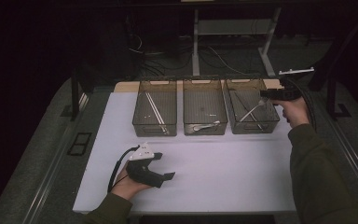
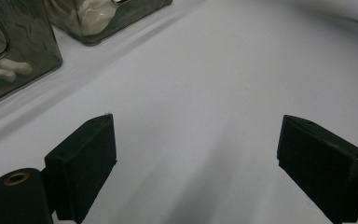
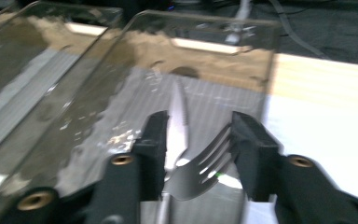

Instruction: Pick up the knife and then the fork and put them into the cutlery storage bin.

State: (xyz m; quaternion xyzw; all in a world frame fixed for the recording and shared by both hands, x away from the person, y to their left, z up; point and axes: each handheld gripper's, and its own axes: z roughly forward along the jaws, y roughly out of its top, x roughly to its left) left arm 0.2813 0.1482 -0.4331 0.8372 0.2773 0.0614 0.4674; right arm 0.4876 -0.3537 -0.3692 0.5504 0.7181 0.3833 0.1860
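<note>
Much of the room beyond the worktop is lying in darkness, and the far floor is showing little more than cables and frame legs. The right gripper view is blurring, so the contents of the right bin are hard to separate: a fork is showing its tines between the jaws, a knife is lying along the bin floor behind it, and the fork's handle is being cut off at the bottom edge. In the left gripper view the bins are being clipped at the top left corner, and pale shapes inside them are too distorted to name. The right tool, held in the right hand over the near end of the right bin, is standing partly open; the fork's head is lying in the gap, tines leaning toward one jaw, and whether the pads are pressing on it I cannot tell for sure, though they look slack. The left tool is resting low over the bare near-left worktop with jaws spread wide and nothing between them. The middle bin is holding a spoon; the left bin is holding chopsticks.
</note>
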